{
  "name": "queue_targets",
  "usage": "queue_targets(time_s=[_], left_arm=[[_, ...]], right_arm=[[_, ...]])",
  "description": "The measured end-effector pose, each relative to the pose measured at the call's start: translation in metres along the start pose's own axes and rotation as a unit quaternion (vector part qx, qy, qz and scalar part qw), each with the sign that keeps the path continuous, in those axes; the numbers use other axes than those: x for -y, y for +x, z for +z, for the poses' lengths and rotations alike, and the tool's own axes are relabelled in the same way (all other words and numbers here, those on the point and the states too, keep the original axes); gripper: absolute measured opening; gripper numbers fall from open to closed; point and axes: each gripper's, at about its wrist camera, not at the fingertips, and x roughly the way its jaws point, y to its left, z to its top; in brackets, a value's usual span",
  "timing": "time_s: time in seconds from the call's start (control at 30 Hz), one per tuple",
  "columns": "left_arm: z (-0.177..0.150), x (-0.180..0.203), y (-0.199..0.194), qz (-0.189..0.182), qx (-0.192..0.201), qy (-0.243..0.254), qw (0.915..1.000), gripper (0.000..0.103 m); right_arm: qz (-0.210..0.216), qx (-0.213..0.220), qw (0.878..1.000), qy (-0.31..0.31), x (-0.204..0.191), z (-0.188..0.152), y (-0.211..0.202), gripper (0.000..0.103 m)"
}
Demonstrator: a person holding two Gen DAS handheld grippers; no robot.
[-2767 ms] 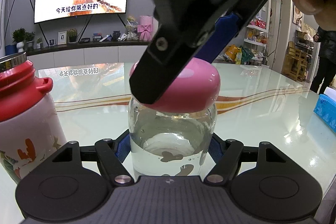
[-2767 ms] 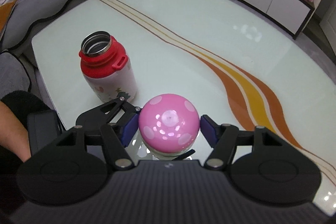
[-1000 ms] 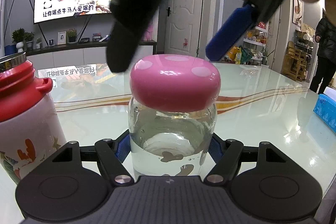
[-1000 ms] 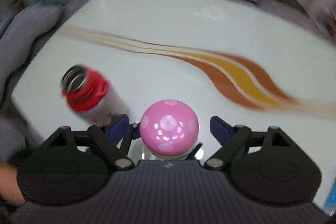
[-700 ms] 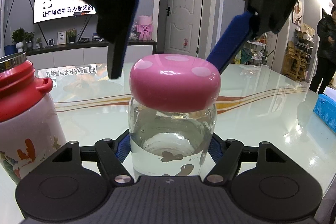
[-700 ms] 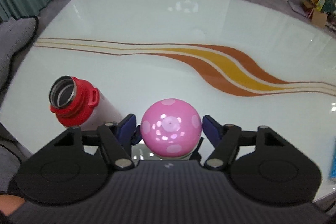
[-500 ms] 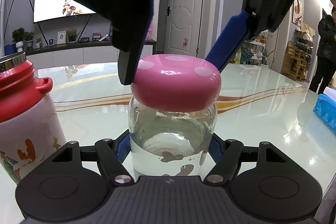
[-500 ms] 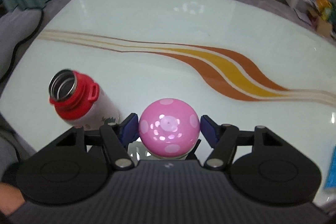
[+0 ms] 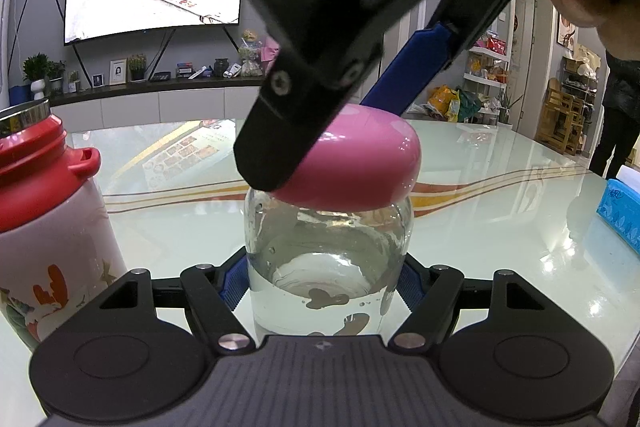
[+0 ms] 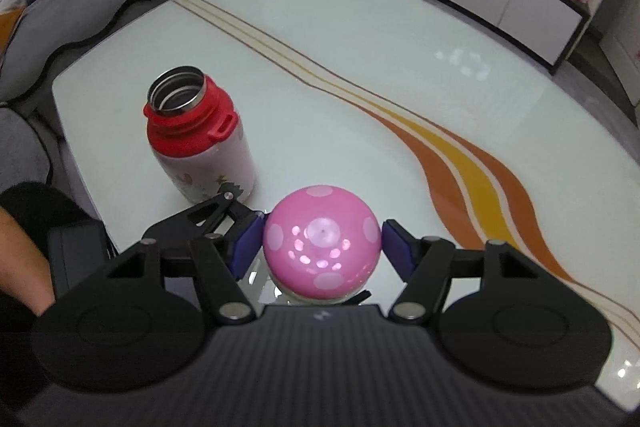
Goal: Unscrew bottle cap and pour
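Glossy glass table (image 10: 360, 39) with orange wavy stripes, left gripper (image 9: 324, 281) clamping clear round bottle (image 9: 328, 259), right gripper (image 10: 322, 243) gripping smooth domed pink cap (image 10: 322, 239), open steel-rimmed red flask (image 10: 196, 131) beside.

My right claw (image 10: 322, 249) is matt black plastic with blue ribbed pads (image 10: 394, 251). The pink cap (image 10: 322, 247) shines glossy and smooth over the clear glass bottle (image 9: 328, 263). The flask (image 10: 196, 139) shows a brushed metal rim. The counter (image 10: 360, 39) is glossy.
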Motion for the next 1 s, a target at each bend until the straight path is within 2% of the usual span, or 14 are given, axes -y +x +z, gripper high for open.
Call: queue_targets(time_s=[0.1, 0.17, 0.23, 0.27, 0.37, 0.43, 0.57, 0.67, 0.77, 0.9, 1.0], left_arm=[[0.000, -0.003, 0.001, -0.002, -0.001, 0.001, 1.0000, 0.075], [0.000, -0.004, 0.001, -0.002, 0.000, 0.001, 1.0000, 0.075], [0.001, -0.001, 0.000, 0.000, 0.000, 0.001, 1.0000, 0.075], [0.001, -0.001, 0.000, -0.001, -0.001, 0.001, 1.0000, 0.075], [0.001, -0.001, 0.000, -0.001, -0.001, 0.001, 1.0000, 0.075], [0.001, -0.002, 0.000, -0.001, -0.001, 0.001, 1.0000, 0.075], [0.001, -0.002, 0.000, -0.001, -0.001, 0.000, 1.0000, 0.075], [0.001, 0.000, 0.000, -0.002, -0.002, 0.000, 1.0000, 0.075], [0.000, 0.000, 0.000, -0.002, -0.002, 0.001, 1.0000, 0.075], [0.000, -0.001, 0.000, -0.002, -0.002, 0.001, 1.0000, 0.075], [0.000, -0.001, 0.000, -0.003, -0.002, 0.001, 1.0000, 0.075]], right_arm=[[0.001, -0.002, 1.000, 0.003, 0.000, 0.000, -0.003, 0.066], [-0.004, -0.001, 1.000, 0.019, 0.002, 0.000, -0.005, 0.071], [-0.008, 0.004, 1.000, 0.030, 0.000, 0.000, -0.009, 0.086], [-0.004, 0.010, 0.999, 0.041, 0.000, 0.001, -0.011, 0.088], [0.000, 0.021, 0.997, 0.075, -0.002, 0.003, -0.016, 0.089], [-0.018, 0.027, 0.994, 0.102, -0.009, 0.006, -0.020, 0.089], [-0.064, 0.009, 0.982, 0.180, -0.021, 0.012, -0.016, 0.087], [-0.086, -0.002, 0.977, 0.195, -0.025, 0.011, -0.011, 0.084], [-0.102, -0.011, 0.973, 0.205, -0.023, 0.012, -0.008, 0.076], [-0.105, -0.023, 0.972, 0.209, -0.017, 0.011, -0.004, 0.065], [-0.097, -0.021, 0.974, 0.204, -0.014, 0.010, 0.001, 0.065]])
